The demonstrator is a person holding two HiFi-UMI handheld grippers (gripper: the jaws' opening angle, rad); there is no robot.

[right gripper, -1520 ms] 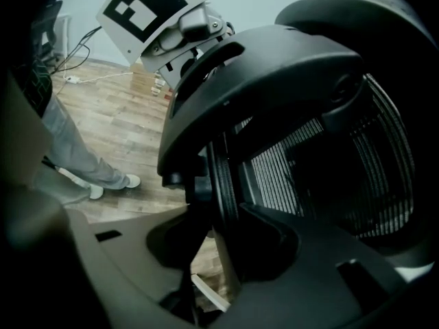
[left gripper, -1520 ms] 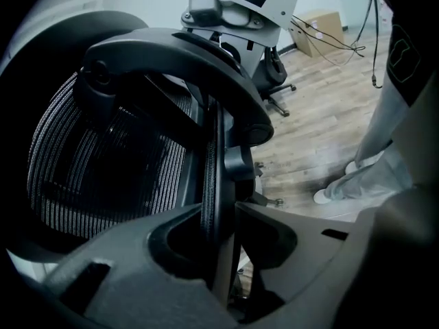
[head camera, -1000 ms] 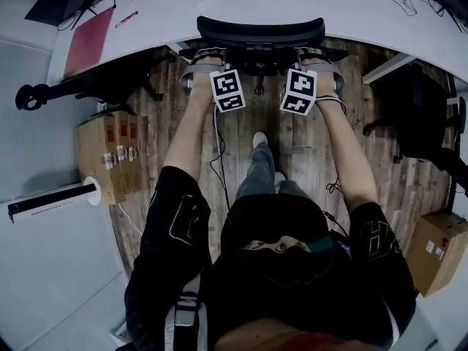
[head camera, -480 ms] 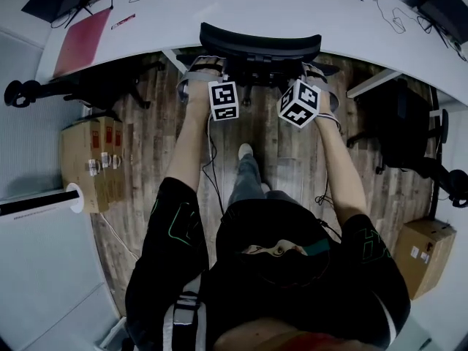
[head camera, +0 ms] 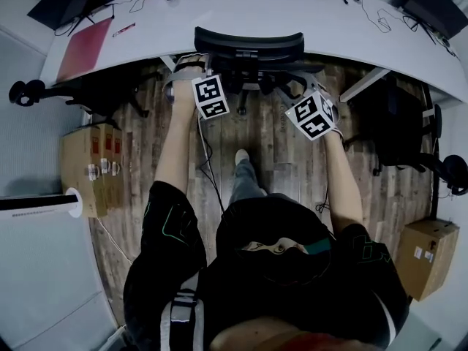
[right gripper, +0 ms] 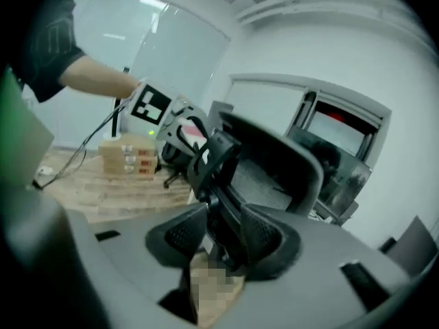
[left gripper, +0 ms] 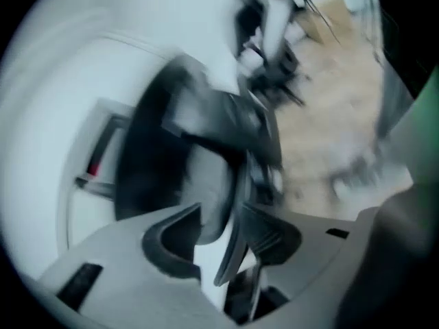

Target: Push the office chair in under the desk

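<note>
Black office chair (head camera: 248,46) with its curved mesh back is tucked against the smooth white table (head camera: 219,13), on plank wood floor (head camera: 278,145). Left gripper (left gripper: 219,218) jaws just spread wide. Right gripper (right gripper: 223,218) jaws just narrowed a bit but are still apart. Neither's pinching anything.

No word, number or brand can be read anywhere. The marker cubes (head camera: 210,97) bear only black-and-white square patterns, no letters. The cardboard box (head camera: 91,168) on the floor by the desk's left end has small labels and red patches on its top, too small to read. The second cardboard box (head camera: 428,258), on the floor off the desk's right end, carries two small white stickers, also illegible. The green outline print on the person's sleeves (head camera: 170,221) does not resolve into sure letters. The red folder (head camera: 84,48) at the desk's left end shows no print.
</note>
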